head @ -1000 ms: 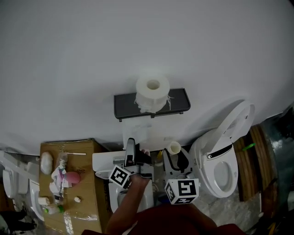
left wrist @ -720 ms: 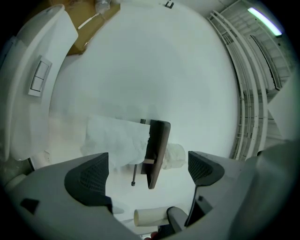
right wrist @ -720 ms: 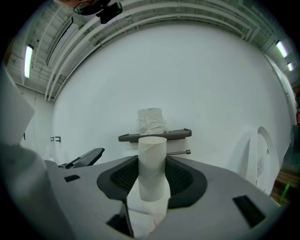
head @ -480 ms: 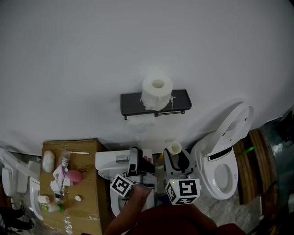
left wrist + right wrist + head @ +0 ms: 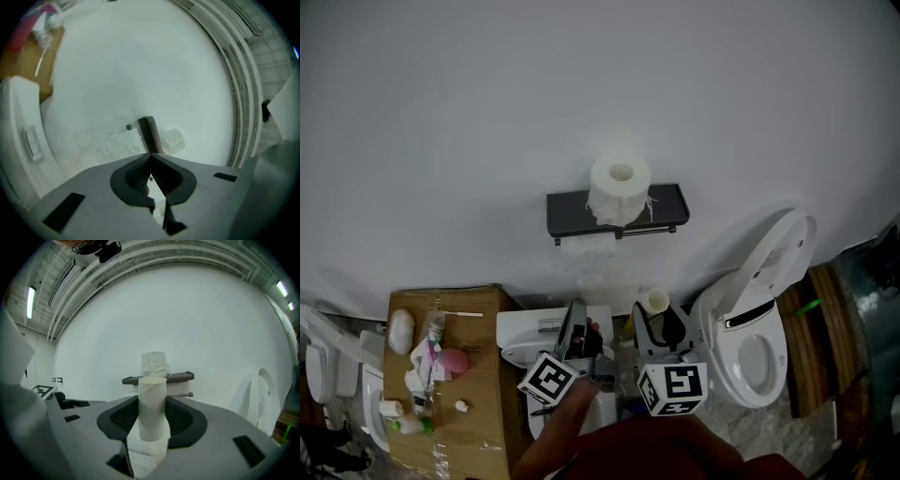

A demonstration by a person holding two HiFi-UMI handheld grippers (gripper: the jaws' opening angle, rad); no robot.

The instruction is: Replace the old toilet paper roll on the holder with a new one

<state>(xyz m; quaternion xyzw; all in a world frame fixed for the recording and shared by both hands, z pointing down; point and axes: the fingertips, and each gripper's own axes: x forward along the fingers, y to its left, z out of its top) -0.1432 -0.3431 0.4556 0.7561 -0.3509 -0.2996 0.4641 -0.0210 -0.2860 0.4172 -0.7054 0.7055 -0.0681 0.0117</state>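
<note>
A black wall holder (image 5: pixel 572 212) carries a full white toilet paper roll (image 5: pixel 621 187) standing on its top shelf, and a loose paper tail (image 5: pixel 586 259) hangs beneath. My left gripper (image 5: pixel 578 306) is below the holder and apart from it, turned on its side, jaws shut with nothing between them. In the left gripper view the holder (image 5: pixel 149 132) and roll (image 5: pixel 174 139) appear beyond the shut gripper (image 5: pixel 151 154). My right gripper (image 5: pixel 657 317) is shut on an empty cardboard tube (image 5: pixel 655 301), held upright (image 5: pixel 153 405), facing the holder (image 5: pixel 178 377) and roll (image 5: pixel 154 363).
A white toilet (image 5: pixel 750 352) with its lid raised stands at the right. A white cistern (image 5: pixel 517 330) lies under my left gripper. At the left a cardboard box (image 5: pixel 478 394) carries several small toiletries. The white wall (image 5: pixel 581 94) fills the upper part of the view.
The left gripper's jaws have gone from open to shut, and the gripper has rolled onto its side and drawn back from the hanging paper. The right gripper still holds the tube.
</note>
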